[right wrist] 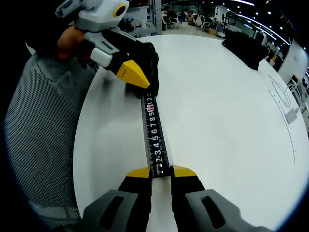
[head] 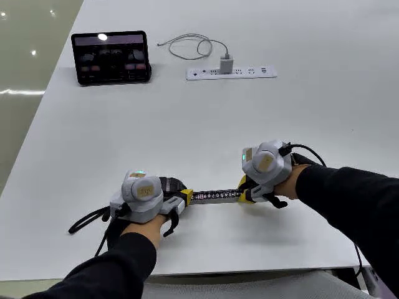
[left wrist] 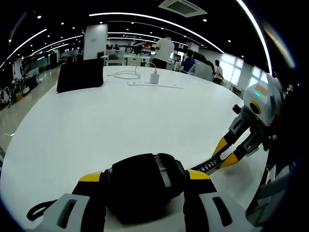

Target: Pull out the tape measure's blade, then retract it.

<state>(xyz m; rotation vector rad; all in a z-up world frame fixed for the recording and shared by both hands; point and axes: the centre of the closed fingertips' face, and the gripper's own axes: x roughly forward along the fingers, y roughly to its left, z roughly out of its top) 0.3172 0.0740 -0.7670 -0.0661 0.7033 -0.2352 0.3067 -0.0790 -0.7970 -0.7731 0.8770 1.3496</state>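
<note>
Two black sleeves [head: 112, 271] reach over the white table [head: 249, 112] in the head view, grippers level and tip to tip: the left gripper [head: 181, 200] clamps the single tape measure's black case [head: 173, 185], and the right gripper [head: 244, 197] pinches the end of its blade [head: 215, 195], which lies flat between them. In the left gripper view the case sits wedged between the jaws, and the blade reads 2 3 4 5 6. In the right gripper view digits 1 to 9 run toward the case, then a red figure.

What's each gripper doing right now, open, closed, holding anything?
The left gripper is closed on the tape measure.
The right gripper is closed on the end of the blade.
</note>
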